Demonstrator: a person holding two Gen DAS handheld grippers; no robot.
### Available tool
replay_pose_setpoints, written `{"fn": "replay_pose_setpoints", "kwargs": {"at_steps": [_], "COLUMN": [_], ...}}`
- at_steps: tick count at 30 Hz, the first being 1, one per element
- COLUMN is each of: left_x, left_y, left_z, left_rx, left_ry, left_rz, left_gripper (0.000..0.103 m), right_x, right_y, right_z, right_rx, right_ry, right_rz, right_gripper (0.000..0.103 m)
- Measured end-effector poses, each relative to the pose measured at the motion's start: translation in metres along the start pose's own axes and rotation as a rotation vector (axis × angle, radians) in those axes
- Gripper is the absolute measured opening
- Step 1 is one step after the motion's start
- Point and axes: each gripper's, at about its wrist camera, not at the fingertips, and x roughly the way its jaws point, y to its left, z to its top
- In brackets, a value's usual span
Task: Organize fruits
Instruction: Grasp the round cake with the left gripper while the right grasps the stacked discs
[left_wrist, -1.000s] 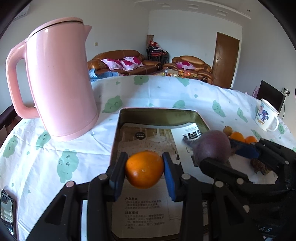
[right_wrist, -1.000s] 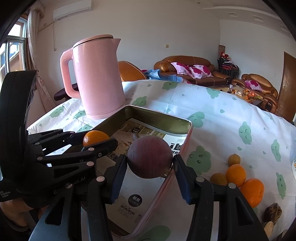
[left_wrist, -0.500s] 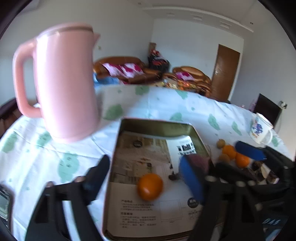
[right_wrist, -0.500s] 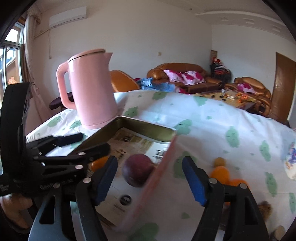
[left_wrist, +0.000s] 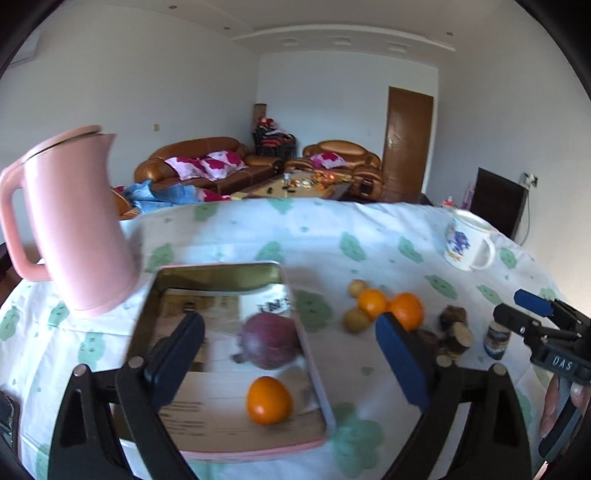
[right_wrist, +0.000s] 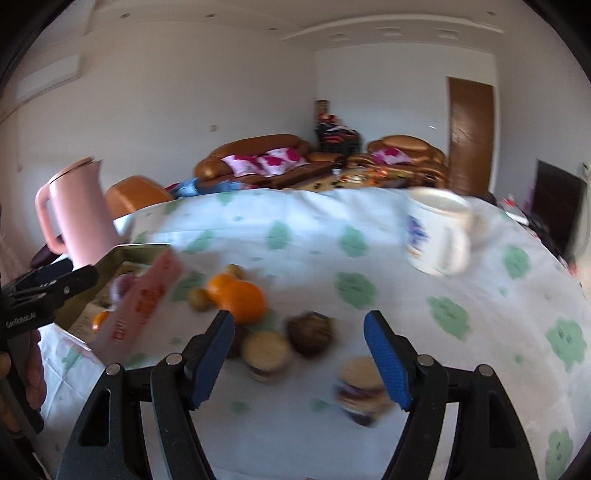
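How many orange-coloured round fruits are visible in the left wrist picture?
3. One orange fruit lies inside the metal tray; two orange fruits sit together on the tablecloth right of it. More may be hidden.

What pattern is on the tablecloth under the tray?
White tablecloth scattered with green cloud-like shapes, some with small faces; clearest in the left wrist view.
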Motion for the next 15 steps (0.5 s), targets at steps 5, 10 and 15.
{"fn": "replay_pose_setpoints", "kwargs": {"at_steps": [5, 10, 15], "left_x": [0.011, 0.026, 0.041], "left_y": [-0.038, -0.073, -0.110], "left_z": [-0.007, -0.011, -0.018], "left_rx": [0.044, 0.090, 0.179], "left_ry": [0.052, 0.100, 0.133], "left_rz": [-0.059, -0.121, -0.176], "left_gripper": [0.096, 0.095, 0.085], "right_x": [-0.003, 0.004, 0.017], "right_y": [-0.022, -0.026, -0.031], "right_z": [-0.013, -0.017, -0.020], "right_rx": [0.035, 0.039, 0.056], "right_ry": [0.022, 0.058, 0.139], "right_rz": [-0.025, -0.051, -0.049], "right_gripper": [0.074, 0.074, 0.074]}}
